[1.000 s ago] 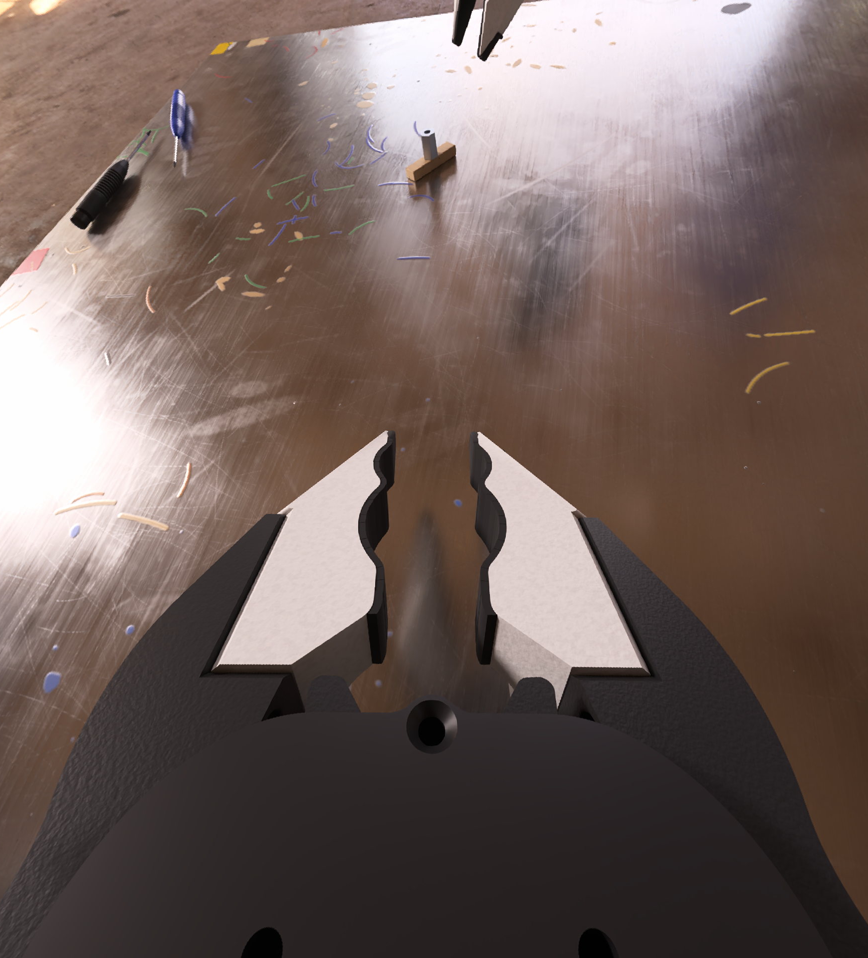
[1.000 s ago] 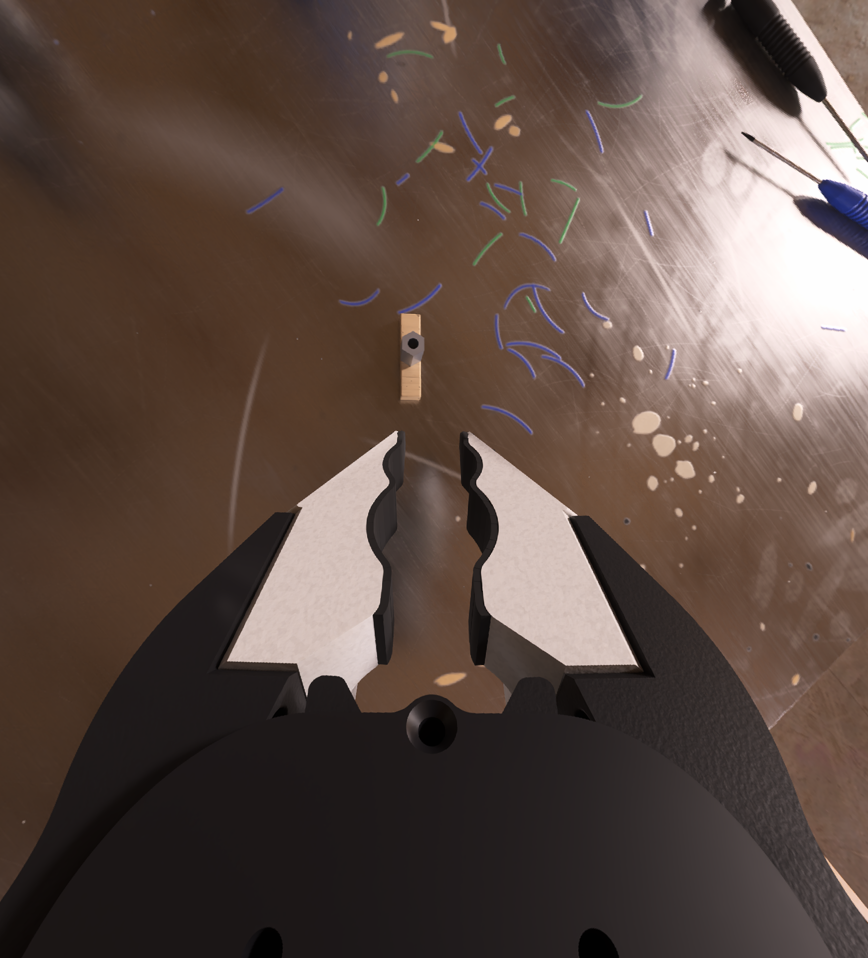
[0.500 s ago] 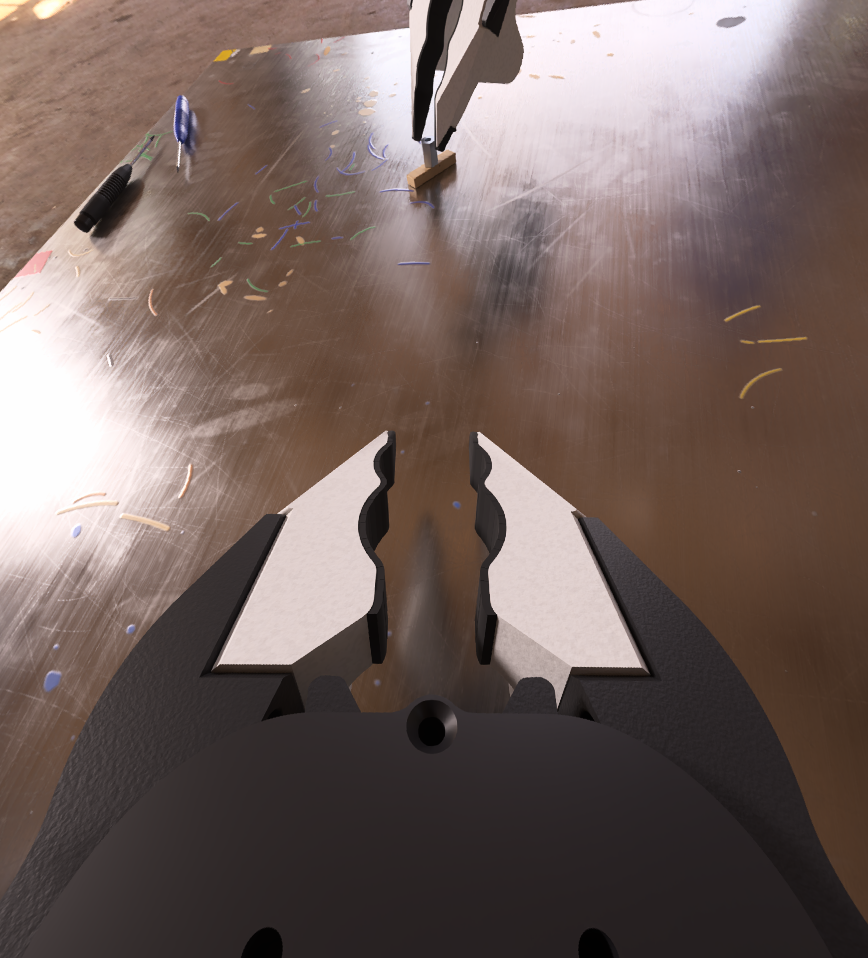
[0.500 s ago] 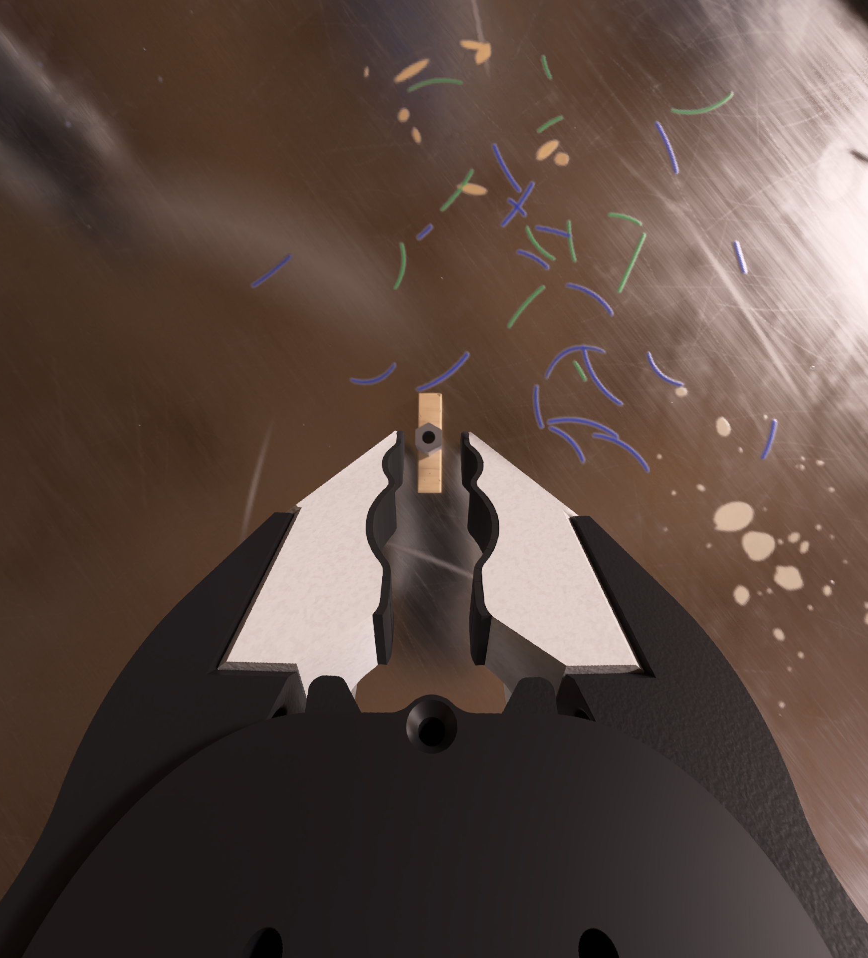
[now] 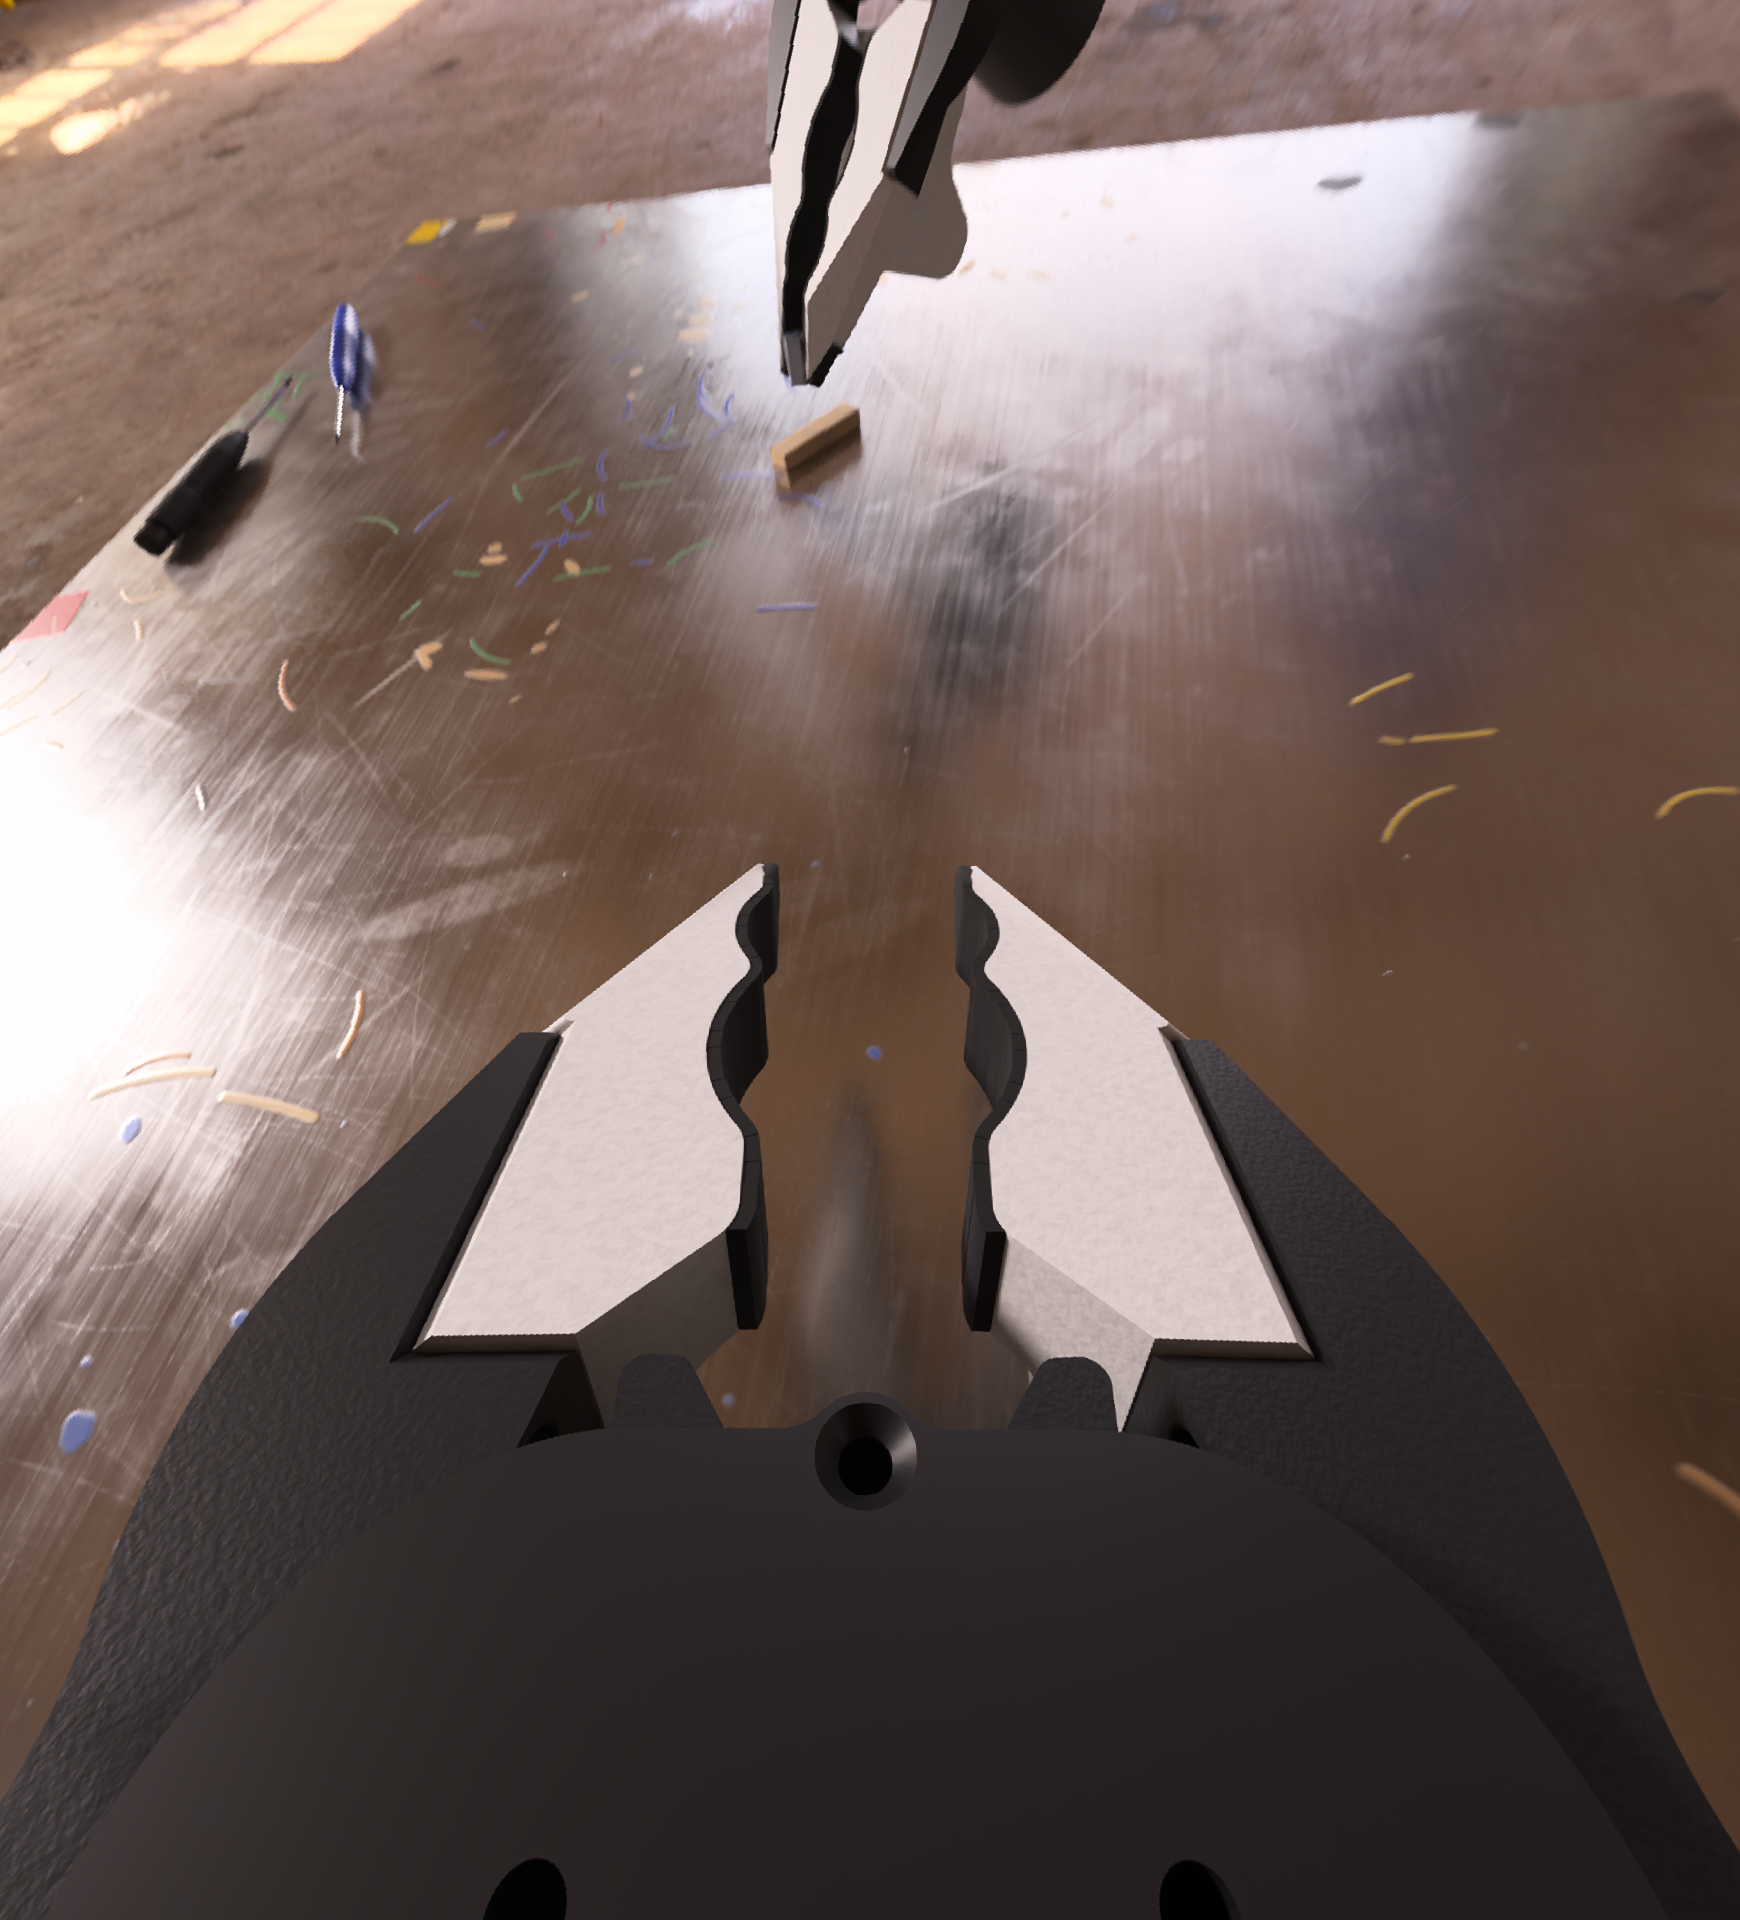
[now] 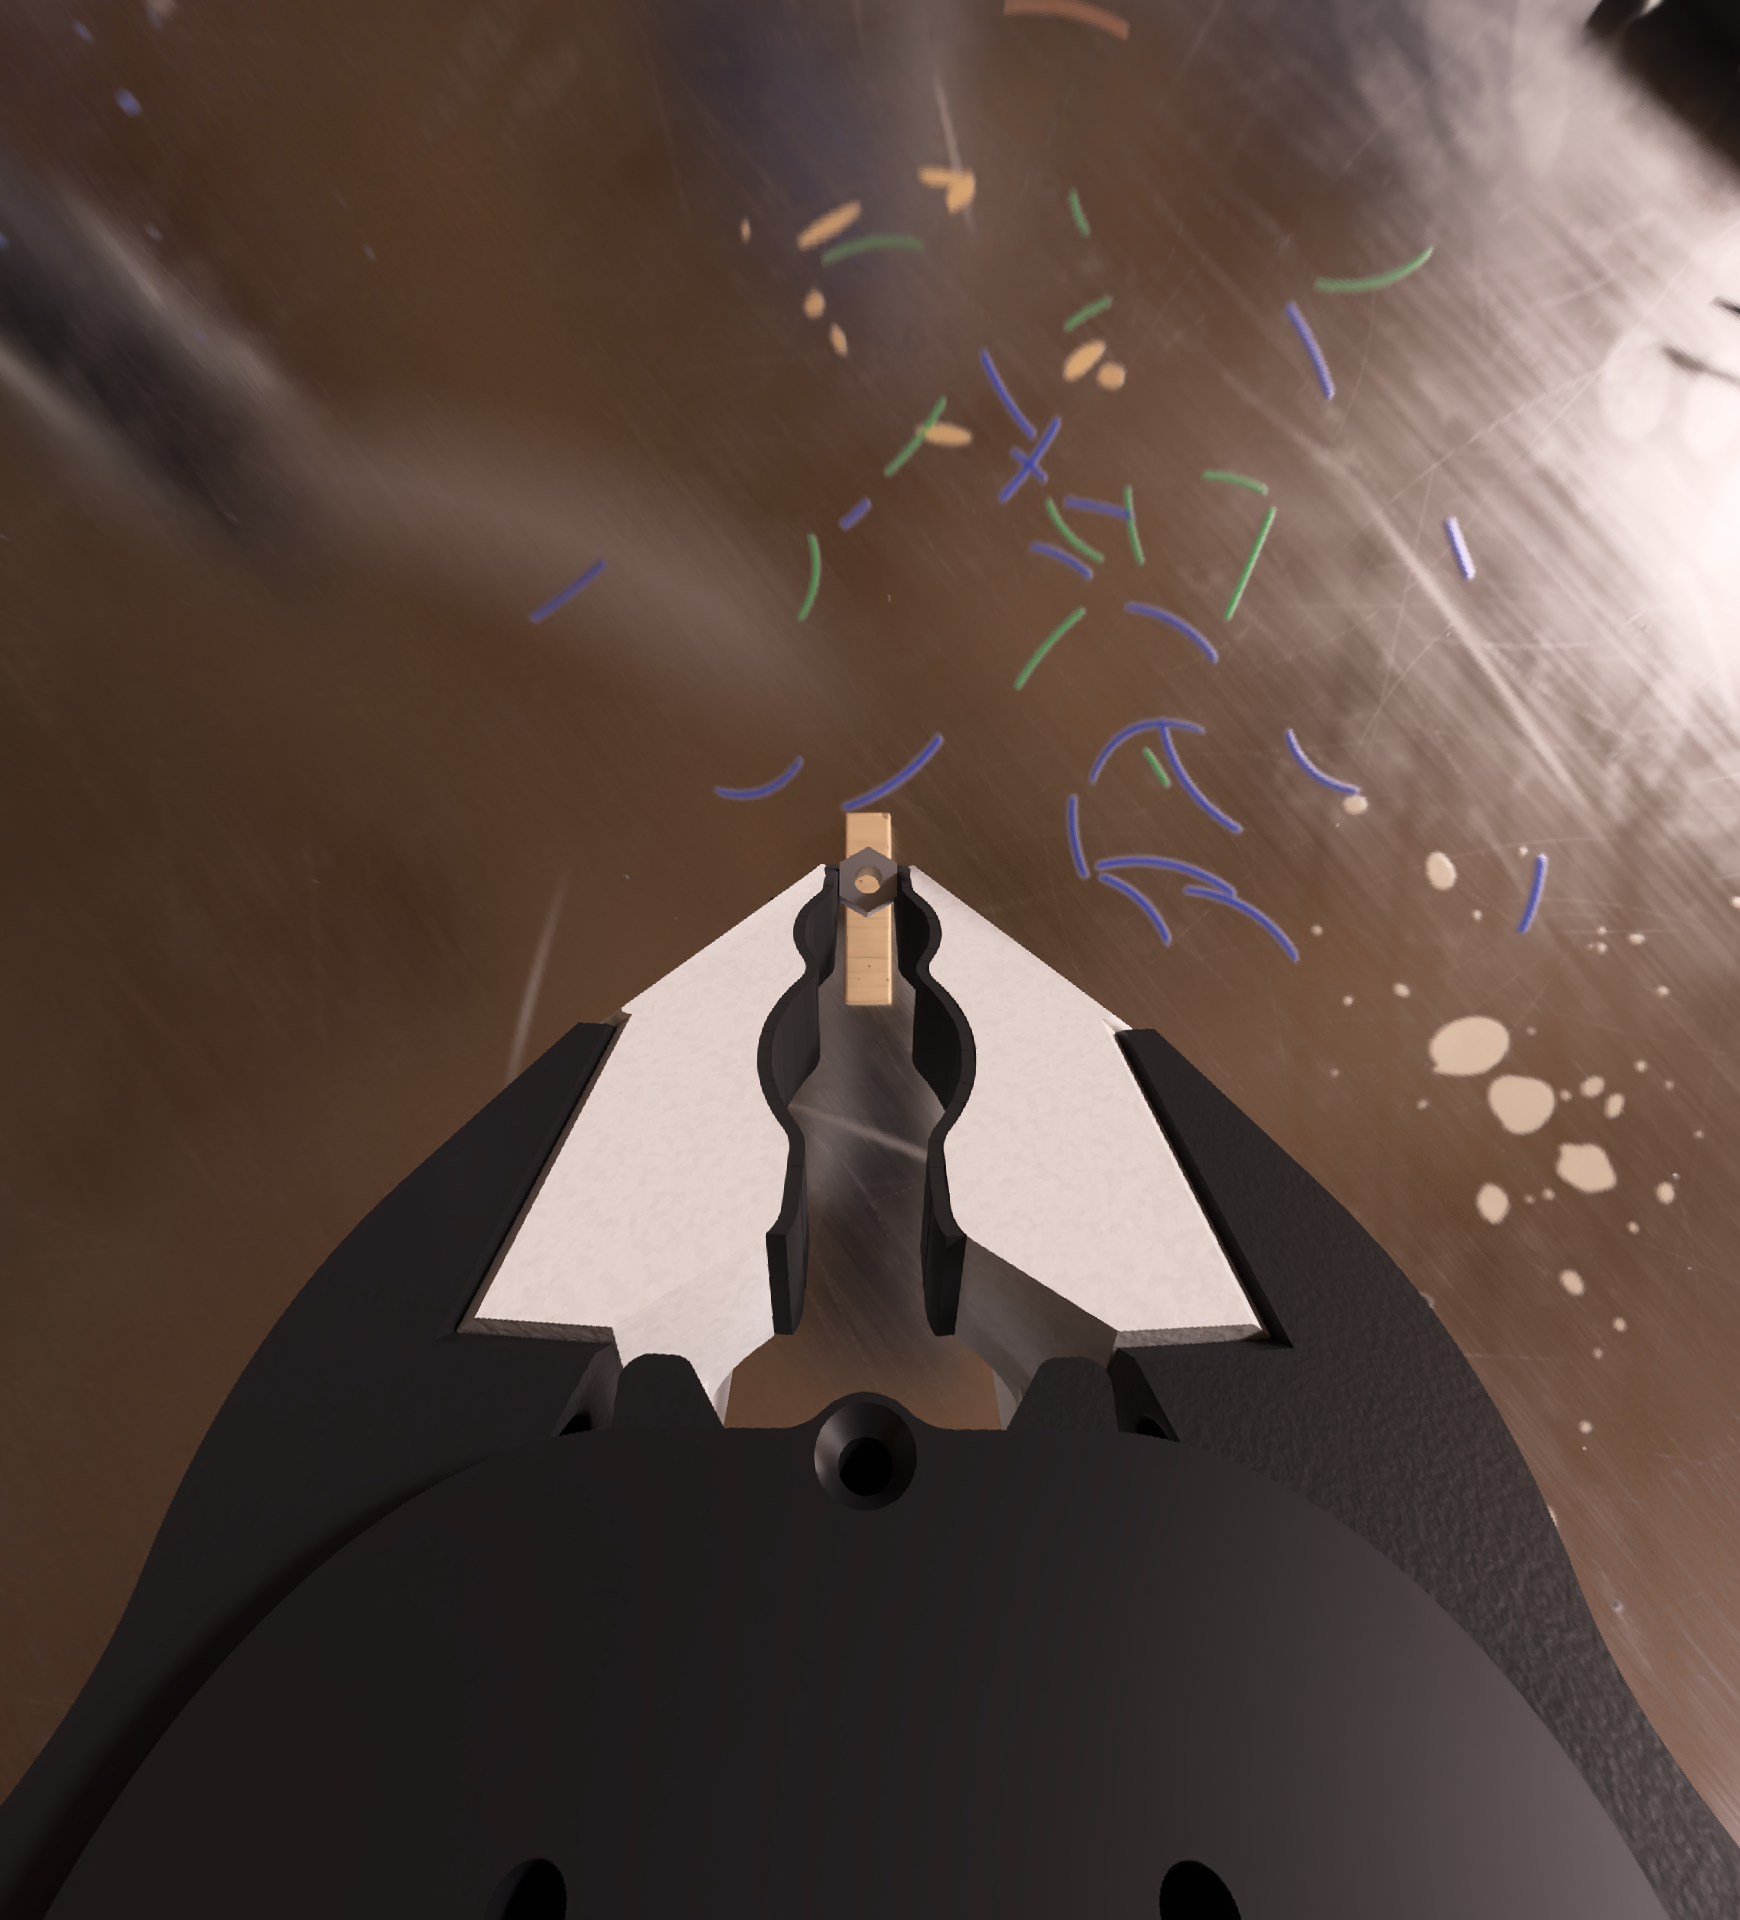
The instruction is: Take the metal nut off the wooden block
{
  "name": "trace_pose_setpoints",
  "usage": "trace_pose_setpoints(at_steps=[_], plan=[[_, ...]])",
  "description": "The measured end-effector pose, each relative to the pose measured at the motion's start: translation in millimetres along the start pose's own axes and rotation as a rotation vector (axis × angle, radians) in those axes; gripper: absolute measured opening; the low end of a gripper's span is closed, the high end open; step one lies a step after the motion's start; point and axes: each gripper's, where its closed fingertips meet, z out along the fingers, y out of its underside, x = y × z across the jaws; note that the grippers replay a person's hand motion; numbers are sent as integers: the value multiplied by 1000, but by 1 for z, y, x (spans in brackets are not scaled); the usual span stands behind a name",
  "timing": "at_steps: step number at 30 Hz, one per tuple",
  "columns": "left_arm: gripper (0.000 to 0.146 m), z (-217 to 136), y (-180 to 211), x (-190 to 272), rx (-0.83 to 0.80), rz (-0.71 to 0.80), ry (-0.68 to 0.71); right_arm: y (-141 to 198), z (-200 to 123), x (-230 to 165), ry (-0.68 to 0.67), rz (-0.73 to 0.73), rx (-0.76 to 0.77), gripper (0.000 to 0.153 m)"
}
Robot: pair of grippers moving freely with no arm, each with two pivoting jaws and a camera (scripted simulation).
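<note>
Right gripper: we find it clamped on the nut, one fingertip on each side; in the left wrist view it hangs tip-down above the desk.
Nut: we see a grey hexagonal piece with a centre hole, pinched at the very tips of the right gripper. In the right wrist view it overlaps the block.
Block: we note a small tan wooden bar lying flat on the desk. In the left wrist view it sits just below and slightly right of the right gripper's tips, with a clear gap between them, so the nut is held clear of it. In the right wrist view it runs lengthwise between the fingers.
Left gripper: we record its fingers spread apart, holding nothing, low over the near desk and well apart from the block.
Desk: we find scratched, shiny metal, strewn with blue, green and tan shavings.
Tools: we note a black-handled tool and a blue-handled one near the desk's left edge, far from both grippers.
</note>
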Motion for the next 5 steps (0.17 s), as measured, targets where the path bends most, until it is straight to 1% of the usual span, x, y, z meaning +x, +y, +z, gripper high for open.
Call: trace_pose_setpoints(at_steps=[5], plan=[[47, -12, -22, 3, 102, 9, -3, -24, -22, -17, -35, -15, 136, 10]])
